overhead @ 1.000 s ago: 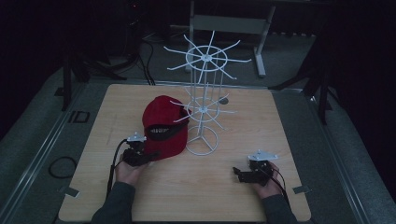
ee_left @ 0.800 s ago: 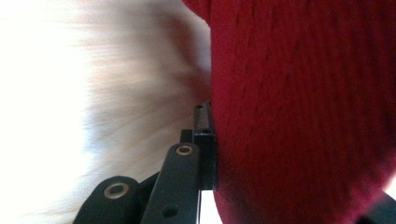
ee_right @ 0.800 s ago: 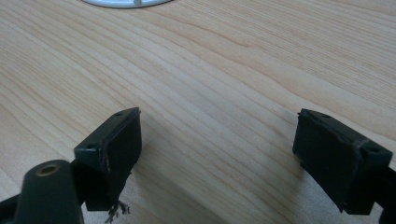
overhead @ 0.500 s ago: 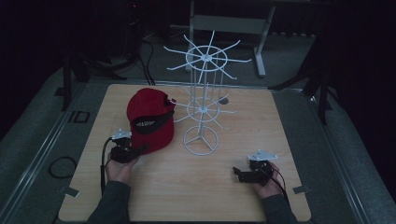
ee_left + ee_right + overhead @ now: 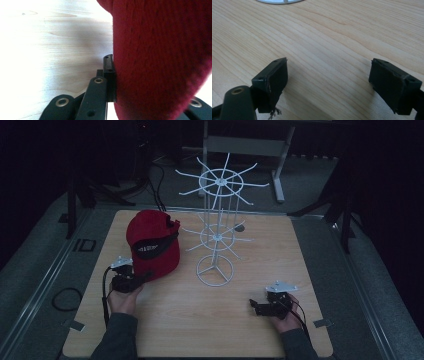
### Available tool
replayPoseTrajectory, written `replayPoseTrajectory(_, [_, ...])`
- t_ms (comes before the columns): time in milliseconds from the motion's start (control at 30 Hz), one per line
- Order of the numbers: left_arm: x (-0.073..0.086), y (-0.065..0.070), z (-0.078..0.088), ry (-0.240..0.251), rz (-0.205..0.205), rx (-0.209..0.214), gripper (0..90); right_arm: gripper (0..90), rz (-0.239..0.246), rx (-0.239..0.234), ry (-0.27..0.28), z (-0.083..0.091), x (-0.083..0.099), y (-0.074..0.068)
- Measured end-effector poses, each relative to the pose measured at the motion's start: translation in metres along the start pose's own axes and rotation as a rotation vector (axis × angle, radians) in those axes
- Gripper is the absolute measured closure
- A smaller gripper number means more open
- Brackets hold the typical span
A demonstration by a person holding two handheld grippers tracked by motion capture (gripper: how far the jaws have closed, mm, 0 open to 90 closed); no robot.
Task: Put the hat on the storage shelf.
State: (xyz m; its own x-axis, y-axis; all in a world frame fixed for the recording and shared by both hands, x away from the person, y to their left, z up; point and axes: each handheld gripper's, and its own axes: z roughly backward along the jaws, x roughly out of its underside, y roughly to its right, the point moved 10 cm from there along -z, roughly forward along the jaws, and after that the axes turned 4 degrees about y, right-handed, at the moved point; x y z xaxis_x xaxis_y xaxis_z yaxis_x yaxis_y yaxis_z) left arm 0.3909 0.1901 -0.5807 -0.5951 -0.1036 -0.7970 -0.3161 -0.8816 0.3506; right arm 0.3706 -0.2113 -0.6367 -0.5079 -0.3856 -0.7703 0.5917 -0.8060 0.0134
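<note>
The left gripper (image 5: 131, 279) was at the near left of the white wire rack (image 5: 215, 232), and its fingers (image 5: 110, 75) were closed on the red cap (image 5: 152, 245). In the left gripper view one black finger lay flat against the red cloth, which covered the other finger. The cap stood raised above the table (image 5: 260, 330), just to the left of the rack, with its open underside and black strap turned toward the person. It did not touch any wire arm of the rack.

The step in hand seemed to be the carrying of the cap toward the rack, to hang it on one of the arms. In my judgement the next move called for lifting the cap higher and bringing it to the right, until the crown or the strap came over the tip of a free arm, and only then opening the fingers. The thin arms stand close together, so the cap could catch on a neighbouring one.

The right gripper (image 5: 257, 306) rested low on the table at the near right of the rack. Its fingers (image 5: 273, 78) stood wide apart with only bare wood between them.
</note>
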Motion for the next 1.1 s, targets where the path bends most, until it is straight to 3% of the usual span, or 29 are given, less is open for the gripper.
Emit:
replayPoseTrajectory(267, [-0.005, -0.002, 0.009, 0.021, -0.001, -0.017, 85.3, 15.3, 0.000, 0.001, 0.001, 0.000, 0.000, 0.000])
replayPoseTrajectory(700, [-0.035, 0.004, 0.028, 0.084, -0.048, -0.043, 85.3, 15.3, -0.003, 0.001, 0.000, 0.000, 0.000, 0.000])
replayPoseTrajectory(1100, [-0.066, 0.011, 0.036, 0.137, -0.072, -0.037, 85.3, 15.3, -0.001, 0.000, 0.001, 0.000, 0.000, 0.000])
